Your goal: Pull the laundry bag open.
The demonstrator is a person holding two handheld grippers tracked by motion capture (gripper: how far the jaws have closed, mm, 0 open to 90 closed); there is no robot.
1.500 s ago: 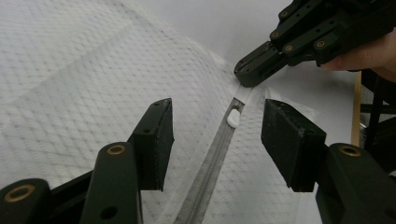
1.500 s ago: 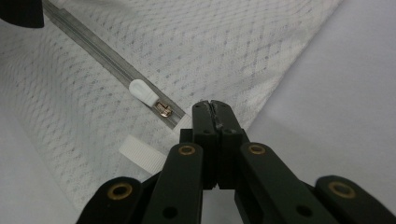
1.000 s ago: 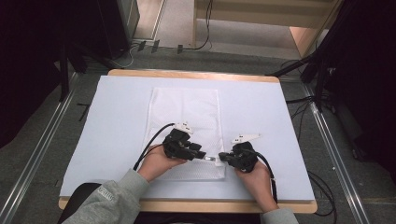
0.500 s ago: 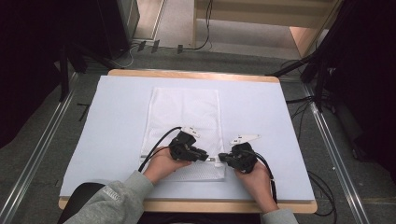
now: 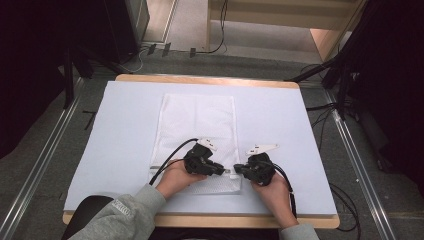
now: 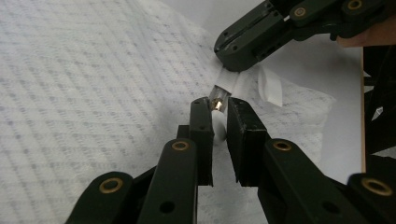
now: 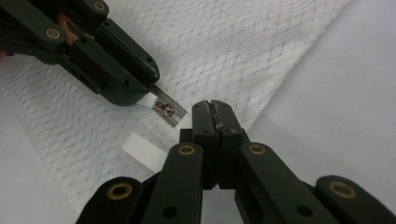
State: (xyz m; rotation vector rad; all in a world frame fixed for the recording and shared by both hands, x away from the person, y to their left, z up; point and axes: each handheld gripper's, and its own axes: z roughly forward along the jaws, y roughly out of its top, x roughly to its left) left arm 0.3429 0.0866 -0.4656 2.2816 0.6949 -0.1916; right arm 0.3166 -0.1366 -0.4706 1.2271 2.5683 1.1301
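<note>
A white mesh zip-up bag (image 5: 197, 120) lies flat in the middle of the white-covered table (image 5: 125, 125), its zip end nearest the person. There the 2 grippers meet almost tip to tip. The left gripper (image 5: 221, 171) pinches the small metal zip slider with its white pull tab (image 6: 217, 101), its jaws closed down to a narrow gap around the tab. The right gripper (image 5: 238, 172) has its jaws pressed fully together on the bag's fabric at the zip's end. The main risk, as I judge it, is the slider slipping. The left gripper holds it at its very tips, so a pull at an angle to the zip line could twist the tab free. The right gripper's anchor could fail too: thin mesh may slide out of the closed jaws, and then the whole bag would drag across the table instead of the zip running. Loose mesh or the white ribbon loop (image 7: 142, 149) beside the slider could also catch in the teeth. Several things are hard to make out. In the right gripper view the jaws cover whatever they clamp, so I cannot tell whether it is mesh, zip tape or both. The zip teeth are not distinguishable, and in the high view the hands cover the bag's near edge.
</note>
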